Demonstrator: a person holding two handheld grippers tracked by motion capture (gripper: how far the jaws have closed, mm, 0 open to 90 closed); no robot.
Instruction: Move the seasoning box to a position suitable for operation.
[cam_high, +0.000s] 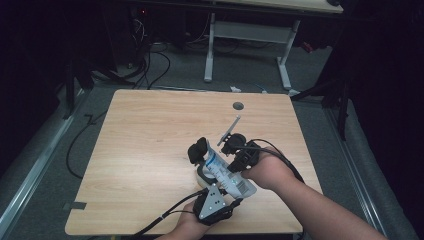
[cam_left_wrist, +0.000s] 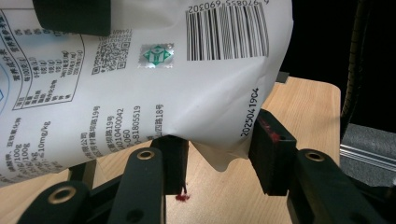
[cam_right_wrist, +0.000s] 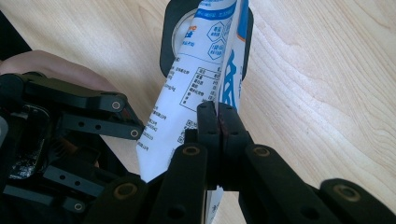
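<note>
High view shows the right gripper (cam_high: 231, 150) pinched shut on a white bag (cam_high: 227, 172) near the table's near edge, the left gripper (cam_high: 212, 192) half-open around its corner; a tug could tear it.

Right tongs (cam_right_wrist: 218, 122) clamped tight — left tongs (cam_left_wrist: 219, 156) half spread, hands close together.

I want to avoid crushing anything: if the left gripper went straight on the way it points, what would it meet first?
Most likely the white printed bag. In the left gripper view it hangs directly ahead of the left gripper, its lower edge dipping between the open jaws. The right gripper, shut on the bag, lies farther along, though depth is uncertain.
</note>
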